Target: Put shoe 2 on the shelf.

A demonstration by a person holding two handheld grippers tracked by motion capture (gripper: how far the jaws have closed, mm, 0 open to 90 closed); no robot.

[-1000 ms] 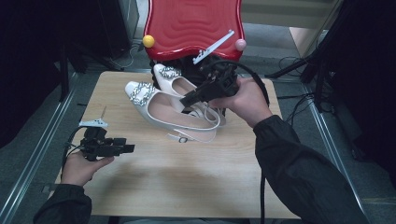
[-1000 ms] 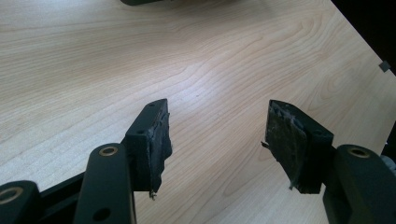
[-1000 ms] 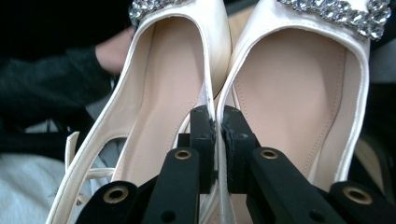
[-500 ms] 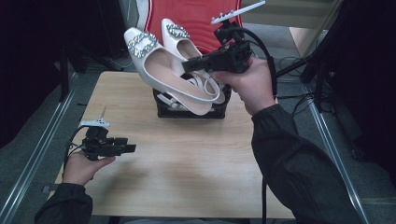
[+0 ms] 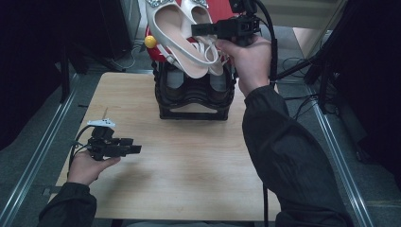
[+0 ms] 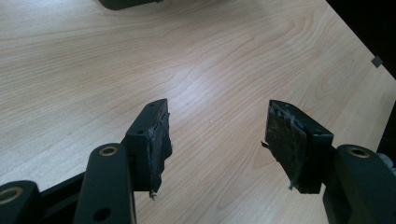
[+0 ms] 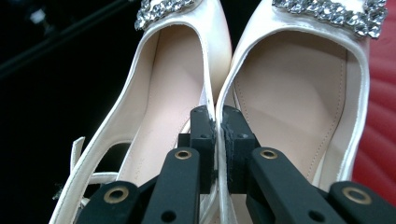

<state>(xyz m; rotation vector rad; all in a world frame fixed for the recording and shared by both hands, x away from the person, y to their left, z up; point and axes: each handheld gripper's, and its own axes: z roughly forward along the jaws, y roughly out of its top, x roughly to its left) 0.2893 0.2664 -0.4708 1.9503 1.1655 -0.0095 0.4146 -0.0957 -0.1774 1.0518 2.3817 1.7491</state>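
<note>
right gripper (image 5: 201, 31) | clamps shoes (image 5: 182, 33) | raised higher above rack (image 5: 195, 94)

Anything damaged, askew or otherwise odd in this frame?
Yes: the pads on the left gripper look frayed, with torn edges hanging loose. Otherwise, the right gripper pinches the touching inner walls of both white shoes, lifting the pair tilted above the black rack. Nothing spilled.

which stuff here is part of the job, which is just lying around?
In the job:
- pair of white shoes, pinched by their inner edges
- right gripper, shut on them
- black rack below

Lying about:
- left gripper, open, nothing between its fingers, over the table
- red board behind
- yellow ball
</note>
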